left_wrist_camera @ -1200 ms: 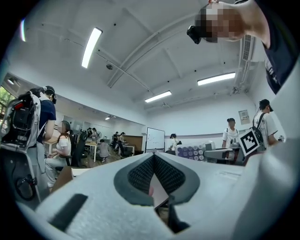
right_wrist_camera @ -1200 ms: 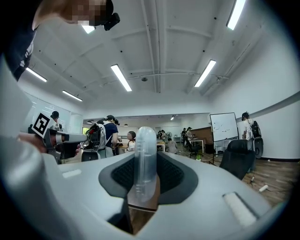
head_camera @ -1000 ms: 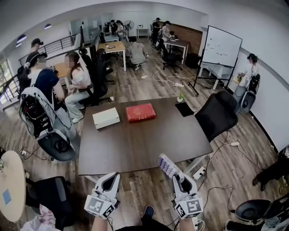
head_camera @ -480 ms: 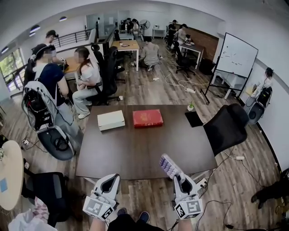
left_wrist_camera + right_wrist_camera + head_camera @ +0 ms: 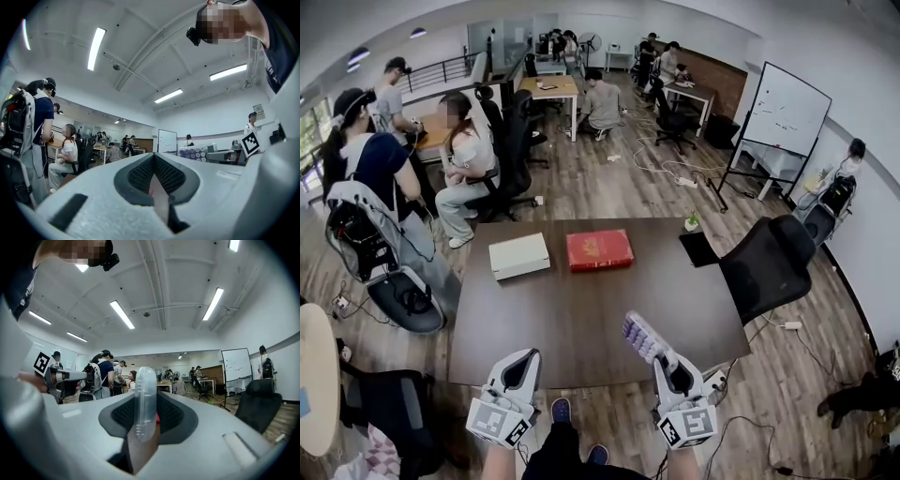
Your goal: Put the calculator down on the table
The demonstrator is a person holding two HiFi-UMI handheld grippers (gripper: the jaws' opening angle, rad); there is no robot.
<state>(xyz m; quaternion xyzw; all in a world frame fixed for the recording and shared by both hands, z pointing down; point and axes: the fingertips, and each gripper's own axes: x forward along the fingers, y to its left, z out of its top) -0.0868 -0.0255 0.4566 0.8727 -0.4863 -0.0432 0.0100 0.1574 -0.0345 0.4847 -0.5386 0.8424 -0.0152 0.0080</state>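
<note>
Shows calculator (image 5: 641, 337) clamped edge-on in right hand-held gripper (image 5: 664, 361), raised over near edge of bench (image 5: 581, 309). Shows left hand-held gripper (image 5: 523, 364) clenched on nothing, just short of same bench edge. Toward far side of bench: red book (image 5: 600, 249), white box (image 5: 519, 255).

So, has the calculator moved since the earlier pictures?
Yes. Held in the right gripper, the calculator has moved forward: it now reaches farther past the near edge of the table.
</note>
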